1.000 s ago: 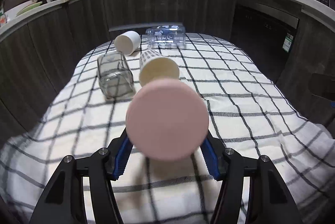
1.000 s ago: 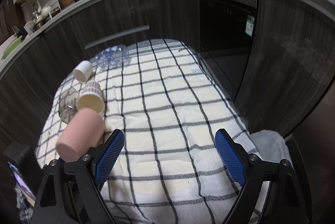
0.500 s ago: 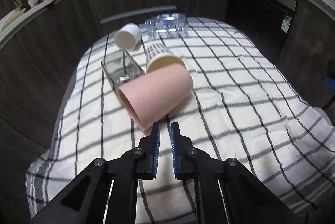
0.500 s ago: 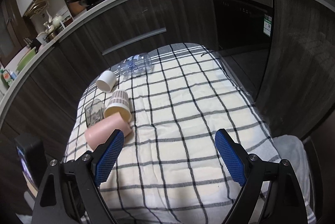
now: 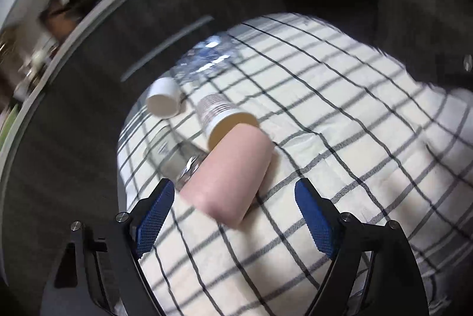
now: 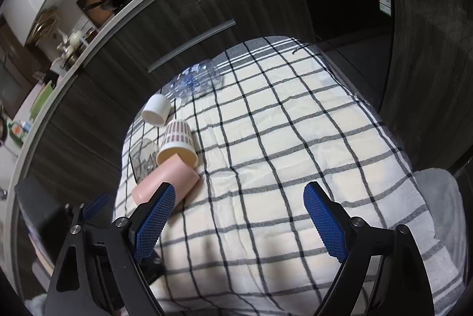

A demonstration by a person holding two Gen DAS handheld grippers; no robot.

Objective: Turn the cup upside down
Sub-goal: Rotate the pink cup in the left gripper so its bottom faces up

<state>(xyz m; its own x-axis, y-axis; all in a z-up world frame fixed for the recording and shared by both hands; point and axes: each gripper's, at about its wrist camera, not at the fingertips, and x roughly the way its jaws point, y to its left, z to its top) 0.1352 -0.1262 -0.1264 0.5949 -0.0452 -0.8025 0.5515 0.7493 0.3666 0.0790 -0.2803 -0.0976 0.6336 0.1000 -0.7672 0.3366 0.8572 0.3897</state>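
A pink cup [image 5: 229, 175] lies on its side on the checked cloth [image 5: 340, 138], its closed end toward the left wrist camera. My left gripper [image 5: 233, 215] is open, its blue pads apart on either side of the cup's near end, not touching it. The pink cup also shows in the right wrist view [image 6: 165, 183], partly behind the left finger. My right gripper [image 6: 239, 221] is open and empty above the cloth [image 6: 280, 153], to the right of the cup.
Behind the pink cup lie a striped paper cup [image 5: 221, 116], a white cup [image 5: 164, 103], a clear glass [image 5: 174, 156] and a clear plastic container [image 5: 210, 58], all on their sides. Dark cabinets [image 6: 207, 14] curve around the table's far side.
My left gripper let go of the pink cup, which now lies on the cloth. The gripper shut briefly, then opened wide and moved close around the cup. The left view has tilted.
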